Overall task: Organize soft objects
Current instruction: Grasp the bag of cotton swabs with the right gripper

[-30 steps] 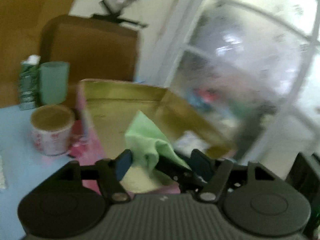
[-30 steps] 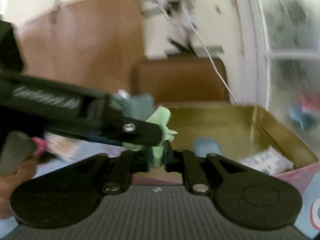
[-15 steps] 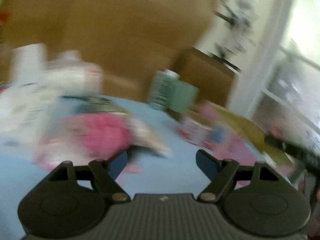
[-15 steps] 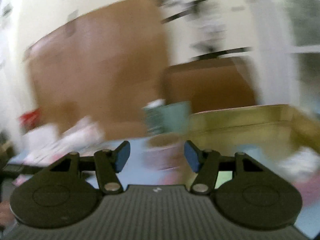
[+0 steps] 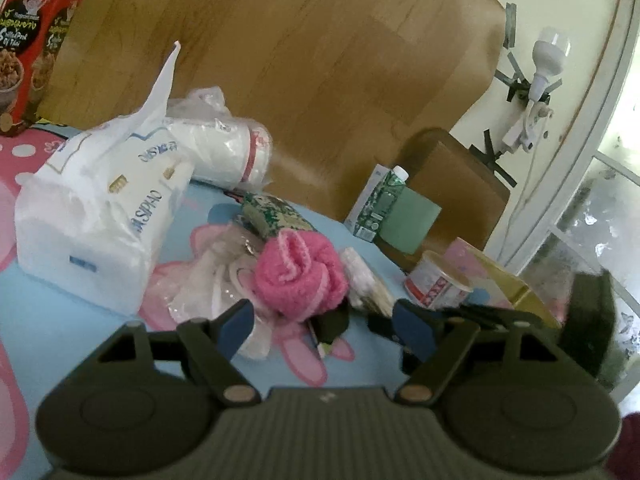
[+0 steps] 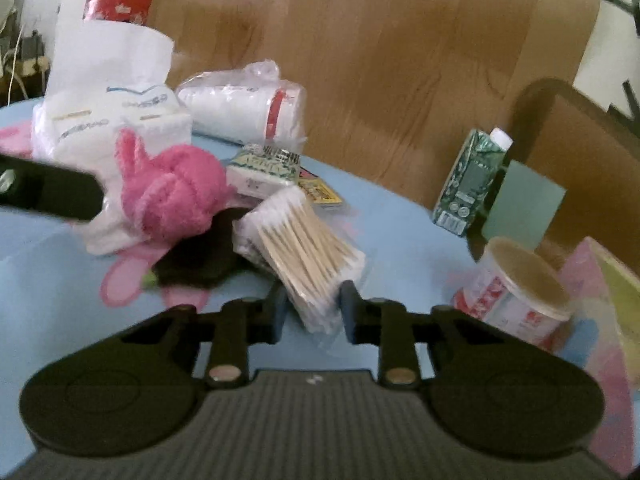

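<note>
The pink fluffy bundle [image 5: 298, 276], apparently a rolled sock or cloth, is left lying on the worktop [image 5: 60, 320] in the middle of a loose heap, so that it can be reached from the front. It is seen just ahead of the left tongs [image 5: 324, 326], whose jaws are held wide apart with nothing between them; the bundle is not yet touched. That spread is judged to suit a bulky, yielding thing.

The packet of cotton swabs [image 6: 304, 248] is lying tilted just beside the bundle, its near end set between the jaws of the right tongs [image 6: 312, 306]. These jaws have just been closing and are drawn narrow about the packet; whether the pads already press on it cannot be told from the blurred view. A dark flat item [image 6: 200, 256] is wedged between bundle and packet.

Further out, a tissue pack [image 5: 96, 220] and a sleeve of paper cups [image 5: 224, 152] are piled behind. A carton [image 6: 468, 184], a lidded tub [image 6: 516, 288] and the pink box [image 6: 600, 280] are ranged to the right, the box presumably being kept near as the place for soft things.
</note>
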